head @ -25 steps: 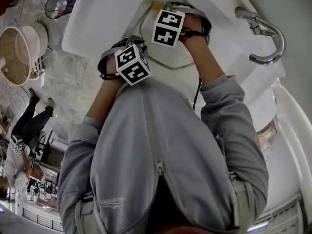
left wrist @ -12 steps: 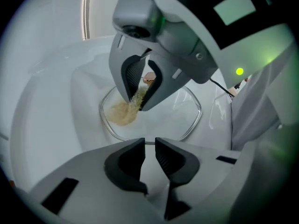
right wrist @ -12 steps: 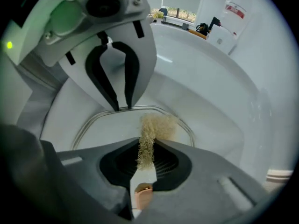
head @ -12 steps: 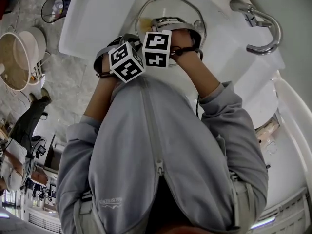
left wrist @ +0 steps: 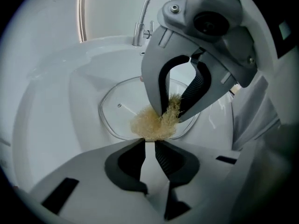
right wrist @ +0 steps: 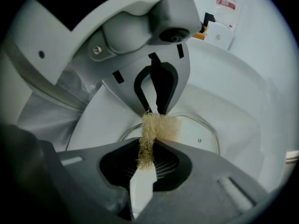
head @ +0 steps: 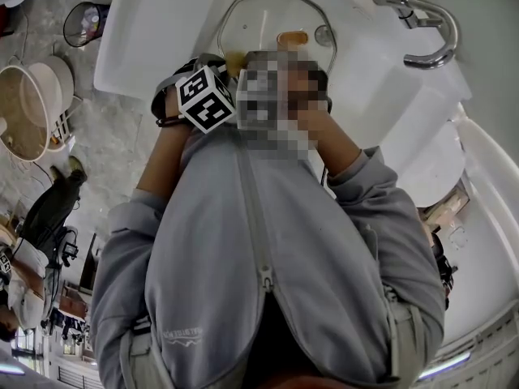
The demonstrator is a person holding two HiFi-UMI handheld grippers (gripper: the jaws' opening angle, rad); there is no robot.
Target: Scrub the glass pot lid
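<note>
- Left hand-held gripper [left wrist: 149,143] and right hand-held gripper [right wrist: 150,146] with scrubber [right wrist: 150,127] sit tip to tip at lid [head: 263,19] near edge; no passage between.
- Far lid, left sink [head: 154,31] open.
- Faucet [head: 405,0] blocks far right.

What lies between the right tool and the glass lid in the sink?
A straw-coloured scrubber: the right tool clamps it, and its tuft appears to rest on the glass lid. The left gripper view shows this best.
</note>
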